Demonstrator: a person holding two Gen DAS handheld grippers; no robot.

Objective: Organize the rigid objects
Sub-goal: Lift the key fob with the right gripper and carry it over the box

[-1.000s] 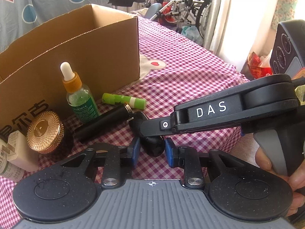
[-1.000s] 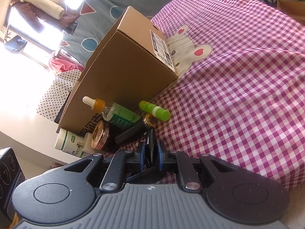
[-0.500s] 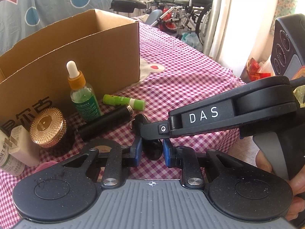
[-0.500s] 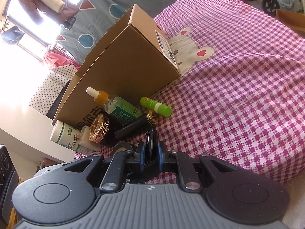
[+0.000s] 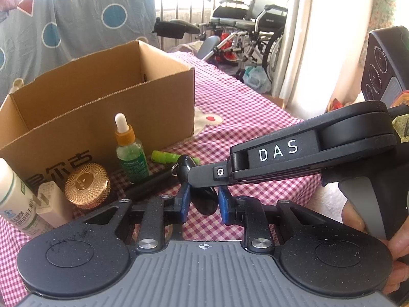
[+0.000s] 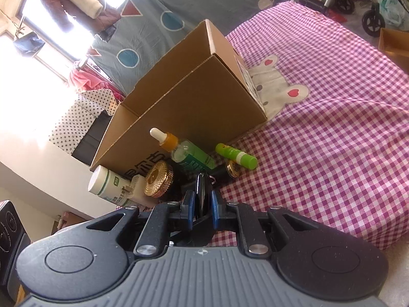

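Pink-and-white gingham cloth (image 6: 332, 138) covers the work surface, with a patterned grey-blue curtain and a wheelchair (image 5: 245, 33) behind it. Right gripper (image 6: 202, 213): blue pads closed on a flat black key fob (image 6: 202, 192), which stands on edge between them, its metal ring at the far end. Left gripper (image 5: 203, 206): blue pads set apart on either side of the same black key fob (image 5: 204, 203); contact with the fob cannot be confirmed from the left wrist view. The right unit's black finger, marked DAS, crosses the left wrist view from the right and reaches the fob. Just beyond the fob lies a black tube (image 5: 148, 183) with a gold end cap, and beyond that a green stick (image 6: 236, 156) lying flat. A green dropper bottle (image 5: 130, 151) stands upright beside a gold-lidded jar (image 5: 85, 185). Further left are a beige plug adapter (image 5: 52, 204) and a white bottle (image 5: 14, 204) with green print. An open cardboard box (image 5: 153, 107) stands directly behind this group.
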